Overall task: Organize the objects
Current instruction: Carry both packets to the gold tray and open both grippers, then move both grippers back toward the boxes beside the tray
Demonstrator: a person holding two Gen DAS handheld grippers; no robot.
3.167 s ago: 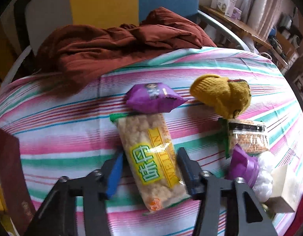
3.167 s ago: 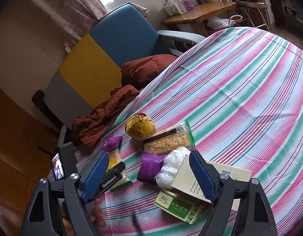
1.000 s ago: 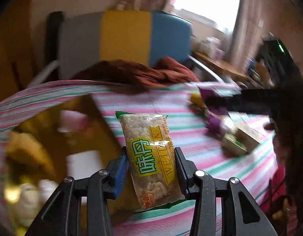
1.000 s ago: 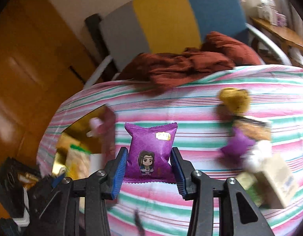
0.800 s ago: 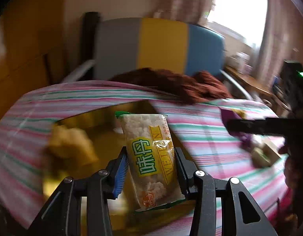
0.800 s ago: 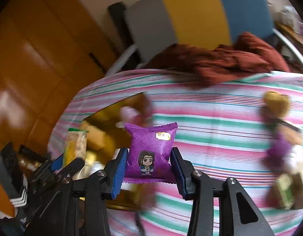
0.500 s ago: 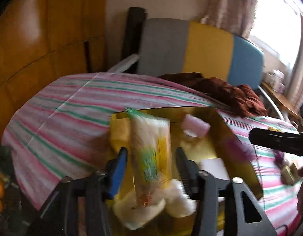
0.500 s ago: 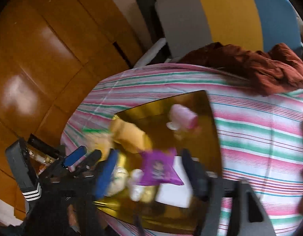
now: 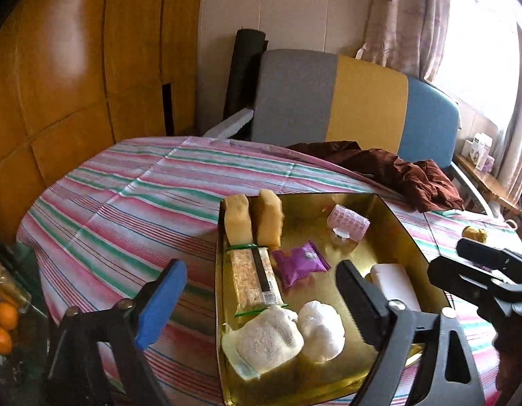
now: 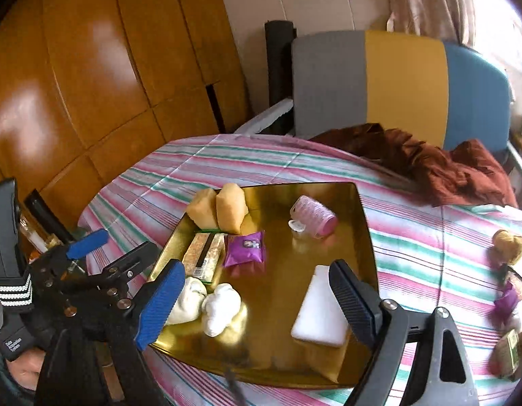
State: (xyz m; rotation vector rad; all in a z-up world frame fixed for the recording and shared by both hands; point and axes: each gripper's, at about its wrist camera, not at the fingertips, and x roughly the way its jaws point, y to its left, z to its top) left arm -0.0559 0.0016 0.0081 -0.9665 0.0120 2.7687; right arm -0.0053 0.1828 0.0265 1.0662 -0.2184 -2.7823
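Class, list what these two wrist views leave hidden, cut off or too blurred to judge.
1. Right wrist view: leftover items on the table at the right edge are blurred and cut off; identities unclear.
2. Left wrist view: white box in the gold tray is partly hidden behind a finger of the left gripper.
3. Left wrist view: rice cracker pack print too small to read.

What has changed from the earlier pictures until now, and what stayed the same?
Both snacks were let go into the gold tray: the rice cracker pack left the left gripper, the purple snack bag left the right gripper. Both grippers are now open and empty. The pink roller and white box lie in the tray as before.
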